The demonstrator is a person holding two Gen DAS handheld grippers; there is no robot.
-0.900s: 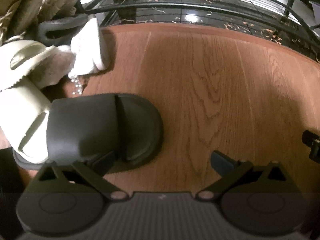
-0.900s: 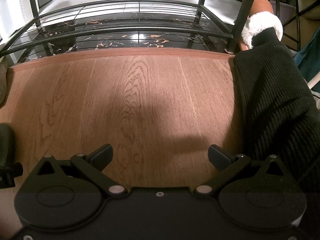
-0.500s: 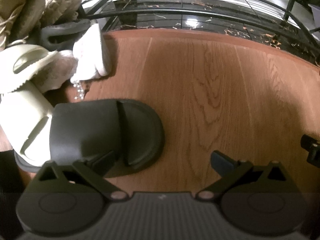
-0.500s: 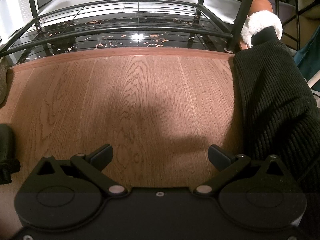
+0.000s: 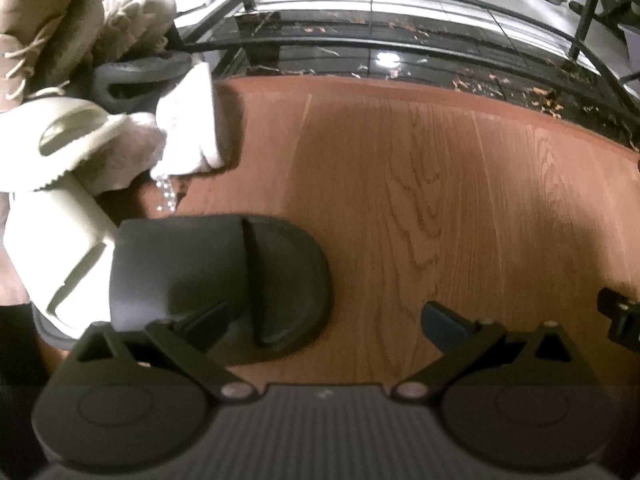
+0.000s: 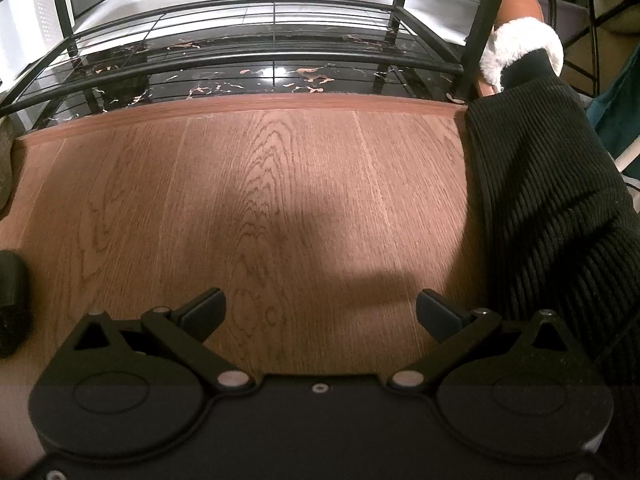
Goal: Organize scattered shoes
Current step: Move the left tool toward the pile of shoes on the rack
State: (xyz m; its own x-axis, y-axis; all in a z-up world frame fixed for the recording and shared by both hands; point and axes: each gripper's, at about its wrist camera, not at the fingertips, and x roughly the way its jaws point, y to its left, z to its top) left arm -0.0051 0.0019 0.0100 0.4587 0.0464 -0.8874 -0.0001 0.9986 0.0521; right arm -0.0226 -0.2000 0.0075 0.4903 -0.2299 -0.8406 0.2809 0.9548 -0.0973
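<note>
The wooden floor (image 5: 420,208) runs to a far edge where dark glossy marble tiles (image 5: 380,56) begin, under a black metal rack (image 6: 272,56). On the wood at the near left lies a black slide sandal (image 5: 224,276), touching a cream slide (image 5: 52,248) on its left. Farther left sits a heap of pale slippers (image 5: 120,148) and tan boots (image 5: 44,48). A leg in black ribbed knit (image 6: 552,208) rests at the right.

The right gripper (image 6: 320,312) hangs over bare wooden floor (image 6: 280,200), its fingers spread wide. A black ribbed sleeve (image 6: 552,200) lies right; a metal rack (image 6: 248,56) stands far; perhaps a dark shoe (image 6: 12,300) sits left.
</note>
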